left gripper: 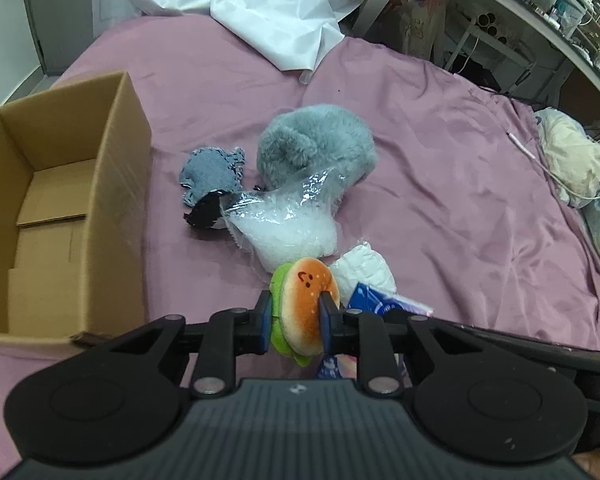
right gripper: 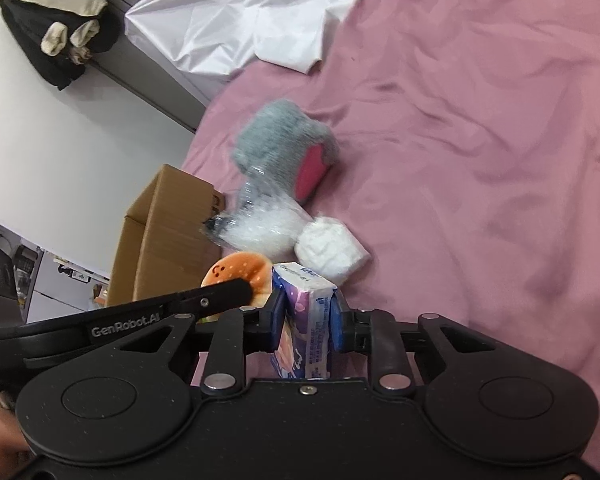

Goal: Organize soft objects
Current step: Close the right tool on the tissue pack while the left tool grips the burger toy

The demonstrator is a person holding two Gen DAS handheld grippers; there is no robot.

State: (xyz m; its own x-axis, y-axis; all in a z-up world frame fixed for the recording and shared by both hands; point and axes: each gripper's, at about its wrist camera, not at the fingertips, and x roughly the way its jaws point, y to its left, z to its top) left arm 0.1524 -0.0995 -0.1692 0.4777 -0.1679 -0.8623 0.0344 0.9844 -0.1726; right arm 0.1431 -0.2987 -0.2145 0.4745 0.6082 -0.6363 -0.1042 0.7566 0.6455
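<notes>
Pink bedding (left gripper: 440,184) covers the whole work surface, with a crumpled white sheet (left gripper: 268,8) bunched at its far end and cluttered shelving beyond the bed's edge. Largest of the task's things is the open cardboard box (left gripper: 60,208), standing on the bed to the left of the pile with only its own bottom flaps showing inside; it looks to be the place where the soft things are meant to end up, which would explain why it sits so near them. Next comes the grey furry plush (left gripper: 320,140), lying on the bedding beyond the other items, a clear plastic bag of white filling (left gripper: 288,228) resting against its near side. Just beside the bag on the left lies a small denim pouch (left gripper: 212,172), touching a dark scrap at its near end. A white padded pack (left gripper: 364,272) sits near the bag's right. Closest in, the left gripper (left gripper: 296,320) is clenched on the burger plush (left gripper: 304,304), its pads pressing the bun's two sides so the toy stands on edge, apparently lifted clear of the bedding for a carry toward the box. Right beside it, the right gripper (right gripper: 306,320) is clamped on a purple tissue packet (right gripper: 304,312), gripped across its narrow width and held upright, probably so both items can go across together.
</notes>
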